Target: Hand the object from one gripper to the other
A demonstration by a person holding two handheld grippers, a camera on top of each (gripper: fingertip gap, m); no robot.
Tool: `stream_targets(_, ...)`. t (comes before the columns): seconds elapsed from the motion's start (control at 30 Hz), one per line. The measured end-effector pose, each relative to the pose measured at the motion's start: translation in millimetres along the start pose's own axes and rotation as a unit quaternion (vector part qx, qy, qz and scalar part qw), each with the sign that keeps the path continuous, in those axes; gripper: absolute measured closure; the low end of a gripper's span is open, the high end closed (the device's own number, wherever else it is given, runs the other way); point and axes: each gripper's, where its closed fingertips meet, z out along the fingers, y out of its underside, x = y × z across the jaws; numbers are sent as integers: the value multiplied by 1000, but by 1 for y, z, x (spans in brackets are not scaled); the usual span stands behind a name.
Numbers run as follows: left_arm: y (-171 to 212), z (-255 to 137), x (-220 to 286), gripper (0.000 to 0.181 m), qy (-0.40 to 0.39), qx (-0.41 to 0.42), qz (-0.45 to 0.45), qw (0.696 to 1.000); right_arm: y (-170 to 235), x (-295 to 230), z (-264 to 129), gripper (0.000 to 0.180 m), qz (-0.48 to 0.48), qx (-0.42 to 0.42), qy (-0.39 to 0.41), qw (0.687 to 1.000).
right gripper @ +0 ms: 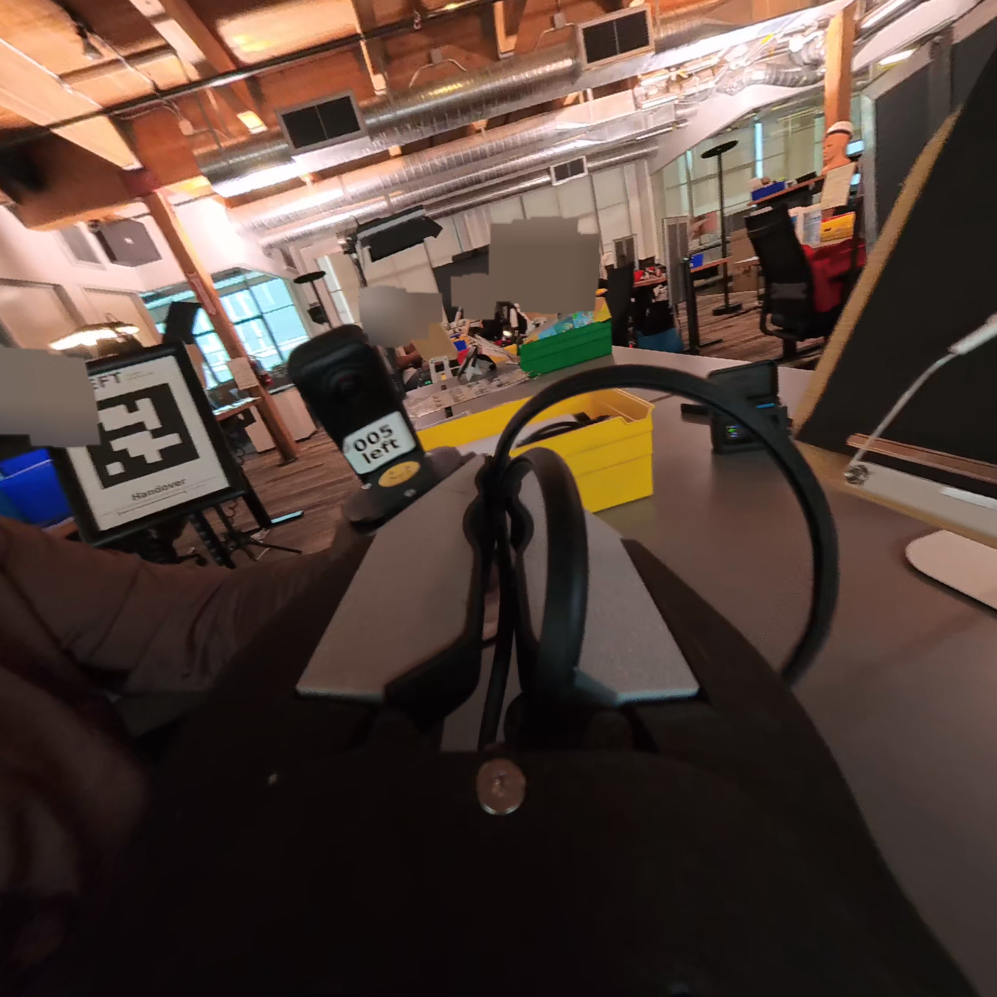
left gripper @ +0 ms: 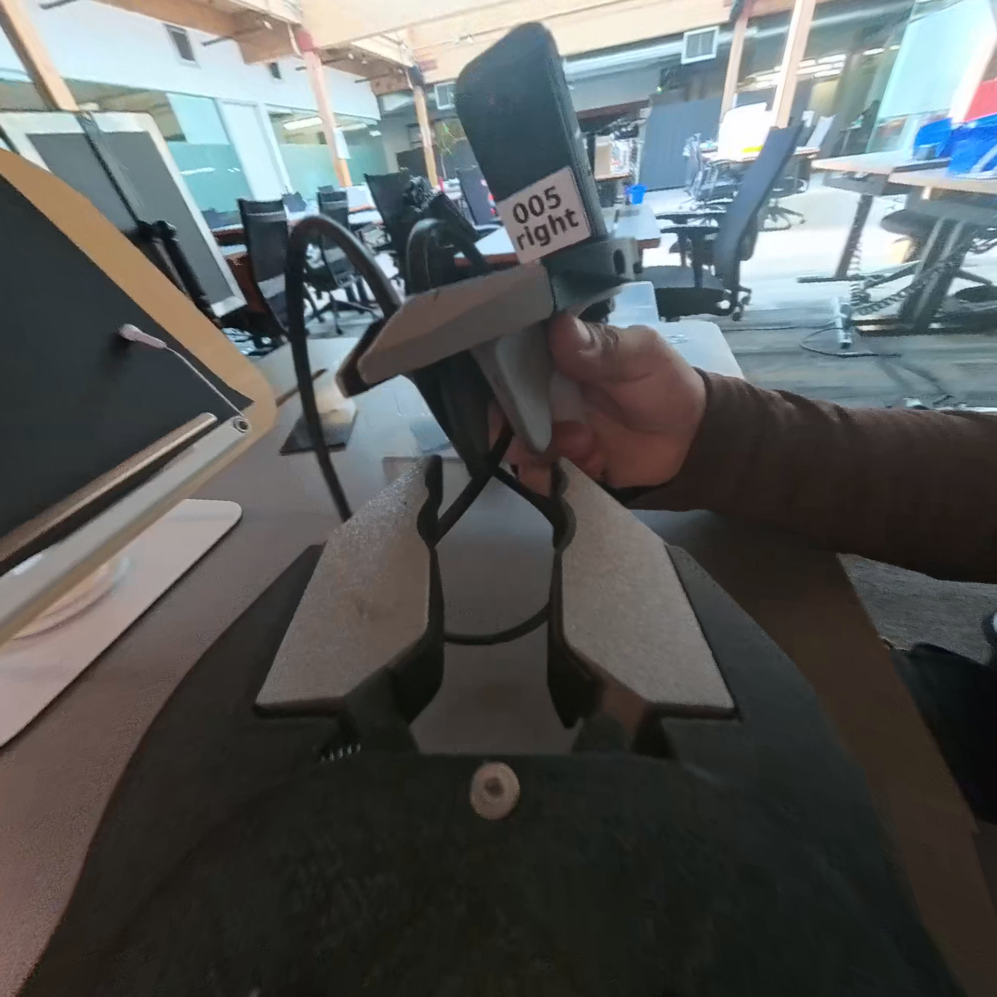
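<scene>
object: thin black looped rubber-coated cable | state: coiling into loose hoops | pose: arching upward toward 12 o'clock, strands crossing

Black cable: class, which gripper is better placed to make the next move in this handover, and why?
Probably left. The left gripper is open around the black cable, which the right gripper already clamps, so left need only close.

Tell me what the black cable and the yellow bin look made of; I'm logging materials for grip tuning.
Black cable: looks like rubber or soft plastic sheathing, smooth with a dull sheen; it bends in loose loops without kinking. Yellow bin: apparently hard moulded plastic, glossy, with even colour and crisp straight walls. Neither can be confirmed by sight alone.
</scene>
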Motion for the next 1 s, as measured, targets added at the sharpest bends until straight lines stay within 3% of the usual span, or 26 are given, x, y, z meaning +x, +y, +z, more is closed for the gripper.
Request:
stream_targets(0.17, 24, 12, -1, 164, -29, -63, 67, 995, 3, -11, 4, 180, 1, -11, -29, 1000)
stream_targets(0.27, 33, 11, -9, 173, -50, -102, 105, 988, 9, 7, 0, 180, 5, -29, 22, 999)
stream_targets(0.47, 22, -22, -67, 174, -170, -98, 56, 979, 45, 69, -24, 123, 66, -123, 160, 977)
stream_targets(0.57, 32, -31, -86, 174, -230, -133, 57, 962, 78, 76, -22, 97, 75, -203, 175, 961)
stream_targets(0.6, 36, -32, -89, 174, -240, -146, 56, 958, 93, 76, -23, 95, 73, -244, 177, 951)
stream_targets(0.67, 39, -31, -86, 174, -220, -142, 26, 965, 115, 79, -27, 94, 63, -303, 193, 931)
stream_targets(0.77, 23, -39, -88, 176, -185, -67, -94, 976, 118, 59, -21, 103, 62, -313, 134, 938)
stream_targets(0.87, 13, -42, -84, 177, -152, -32, -131, 979, 90, 44, -10, 95, 140, -223, 76, 962)
stream_targets(1.0, -1, -32, -26, 177, 54, -14, -195, 979, 39, 64, -24, 76, 184, -63, 83, 977)
